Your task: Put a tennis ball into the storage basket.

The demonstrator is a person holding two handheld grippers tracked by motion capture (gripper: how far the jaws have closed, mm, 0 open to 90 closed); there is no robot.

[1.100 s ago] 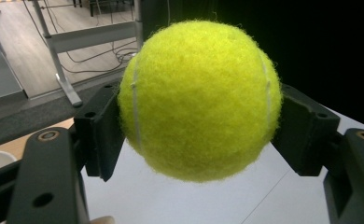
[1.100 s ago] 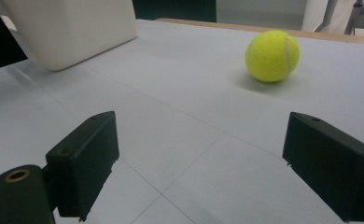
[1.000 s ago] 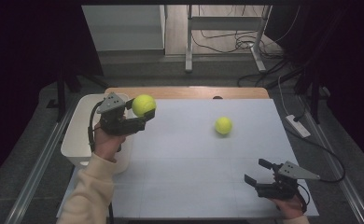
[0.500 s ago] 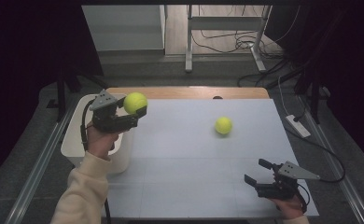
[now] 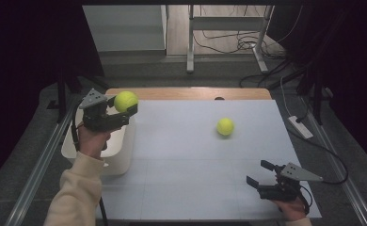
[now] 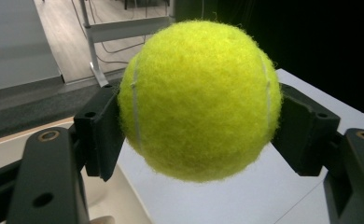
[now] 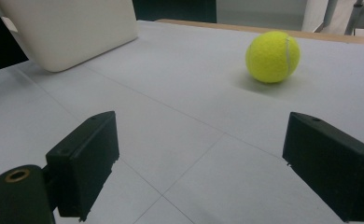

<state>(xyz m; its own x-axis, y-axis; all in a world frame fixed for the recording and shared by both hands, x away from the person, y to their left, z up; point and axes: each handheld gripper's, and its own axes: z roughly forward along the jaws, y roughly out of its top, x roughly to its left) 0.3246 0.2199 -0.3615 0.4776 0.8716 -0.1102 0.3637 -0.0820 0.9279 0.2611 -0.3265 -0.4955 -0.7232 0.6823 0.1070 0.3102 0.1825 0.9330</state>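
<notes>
A yellow tennis ball (image 5: pixel 125 100) (image 6: pixel 199 99) is clamped between the black jaws of my left gripper (image 5: pixel 123 109) (image 6: pixel 201 130), held in the air over the right rim of a white bin (image 5: pixel 122 157) at the table's left edge. A second yellow tennis ball (image 5: pixel 225 126) (image 7: pixel 272 56) lies loose on the white table top (image 5: pixel 195 160), right of centre. My right gripper (image 5: pixel 260 173) (image 7: pixel 199 163) rests low near the front right corner, jaws wide apart with nothing between them, the loose ball well ahead of it.
The white bin's side (image 7: pixel 68 28) stands at the far left in the right gripper view. A wooden strip (image 5: pixel 186 93) runs along the table's back edge. Cables and a power strip (image 5: pixel 300 126) lie on the floor to the right.
My left gripper has carried its ball leftward, from over the table's left part to over the bin's rim. The right gripper and the loose ball have stayed put.
</notes>
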